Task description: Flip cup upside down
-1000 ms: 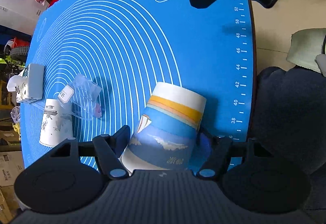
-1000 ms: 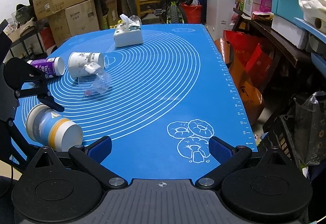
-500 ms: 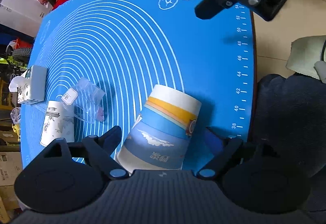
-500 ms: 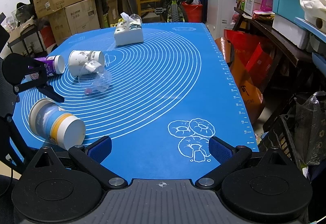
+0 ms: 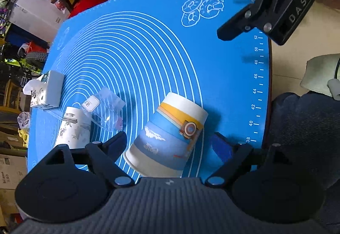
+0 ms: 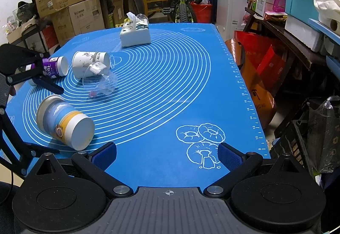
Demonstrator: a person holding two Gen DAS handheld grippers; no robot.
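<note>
Left tongs (image 5: 167, 144) gape wide around the tilted cup (image 5: 170, 138), touching nothing; right tongs (image 6: 166, 156) wide, empty. Close squarely mid-wall before turning.

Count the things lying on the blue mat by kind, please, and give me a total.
Paper cups: 2, the blue-and-orange paper cup and the white printed paper cup, both on their sides
Purple-labelled bottle: 1, on its side
Clear plastic cup: 1, tipped over
Tissue box: 1
Total: 5
</note>
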